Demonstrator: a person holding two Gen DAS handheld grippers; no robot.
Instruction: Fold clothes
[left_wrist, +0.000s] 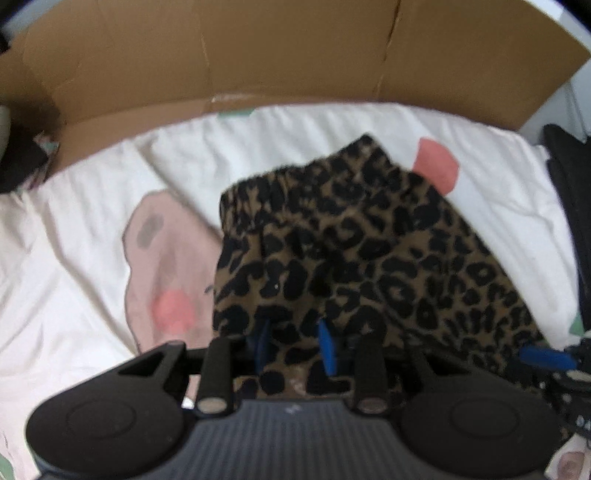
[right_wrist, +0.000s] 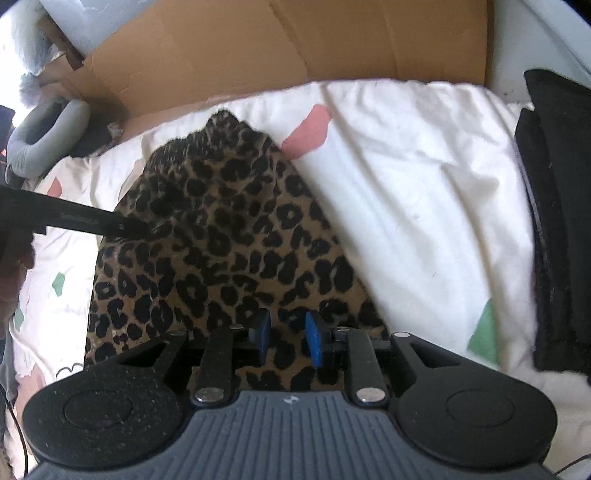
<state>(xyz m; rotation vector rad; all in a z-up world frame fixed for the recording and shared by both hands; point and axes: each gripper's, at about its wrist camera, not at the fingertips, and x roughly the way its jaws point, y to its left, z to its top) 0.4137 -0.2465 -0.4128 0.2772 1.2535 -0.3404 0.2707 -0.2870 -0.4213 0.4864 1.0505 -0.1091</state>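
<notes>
We hold our left gripper (left_wrist: 295, 345) and right gripper (right_wrist: 286, 338), jaws apart and gripping nothing, over leopard-print shorts (left_wrist: 369, 258) mid-bed (left_wrist: 74, 258).

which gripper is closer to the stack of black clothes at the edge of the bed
Right. The right gripper is over the leopard-print garment, on its side facing the black stack. The left gripper sits farther across that garment.

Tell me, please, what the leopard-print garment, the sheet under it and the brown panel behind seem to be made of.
Garment: soft, matte, slightly fuzzy fabric, perhaps a brushed knit; its edges look fluffy and it drapes in folds. Sheet: white woven cloth, probably cotton, matte and creased. Panel: corrugated cardboard, plain brown, with fold lines and a torn edge.
</notes>
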